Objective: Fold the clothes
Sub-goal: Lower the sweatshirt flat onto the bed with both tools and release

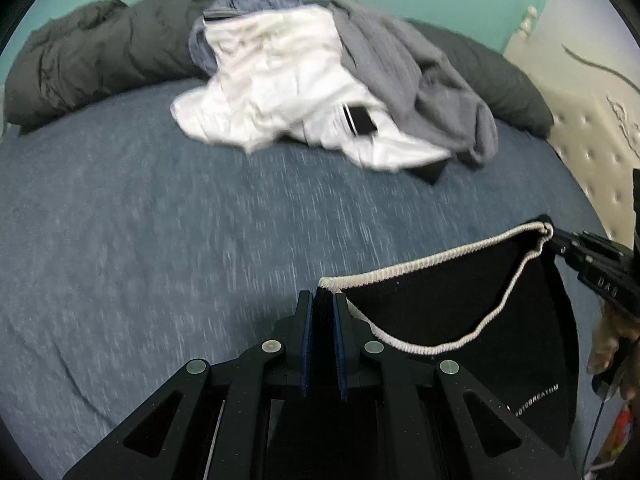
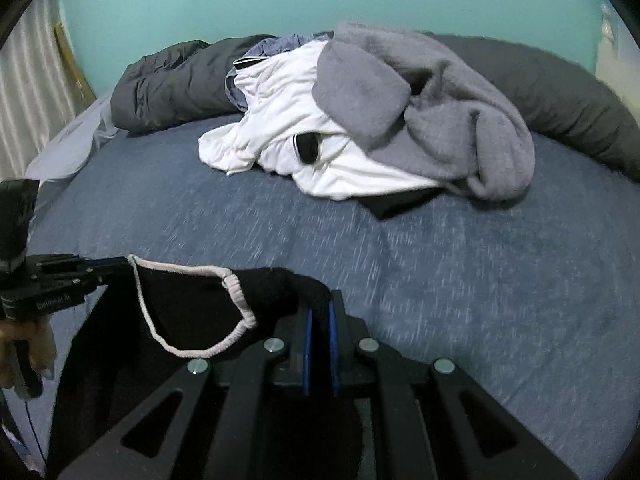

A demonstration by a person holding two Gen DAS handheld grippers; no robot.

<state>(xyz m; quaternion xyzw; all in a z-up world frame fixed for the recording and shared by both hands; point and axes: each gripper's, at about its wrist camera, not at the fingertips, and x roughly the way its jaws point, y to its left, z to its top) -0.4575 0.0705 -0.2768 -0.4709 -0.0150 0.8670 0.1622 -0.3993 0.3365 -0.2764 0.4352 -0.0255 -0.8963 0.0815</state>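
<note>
A black garment point(image 1: 440, 304) with a white ribbed neckline point(image 1: 420, 264) hangs stretched between both grippers above the blue bed sheet point(image 1: 160, 240). My left gripper point(image 1: 324, 298) is shut on one shoulder edge of it. At the right of the left wrist view, my right gripper point(image 1: 554, 238) pinches the other end of the neckline. In the right wrist view, my right gripper point(image 2: 320, 308) is shut on a bunched fold of the black garment point(image 2: 188, 304). There the left gripper point(image 2: 120, 266) grips the far corner at the left. The garment's lower part hangs out of sight below.
A pile lies at the back of the bed: a white shirt point(image 1: 272, 80) under a grey sweater point(image 1: 408, 72), with dark cloth point(image 2: 400, 200) beneath. A dark grey duvet point(image 1: 100, 48) runs along the teal wall. A cream headboard point(image 1: 592, 120) stands at the right. Blue sheet stretches between pile and grippers.
</note>
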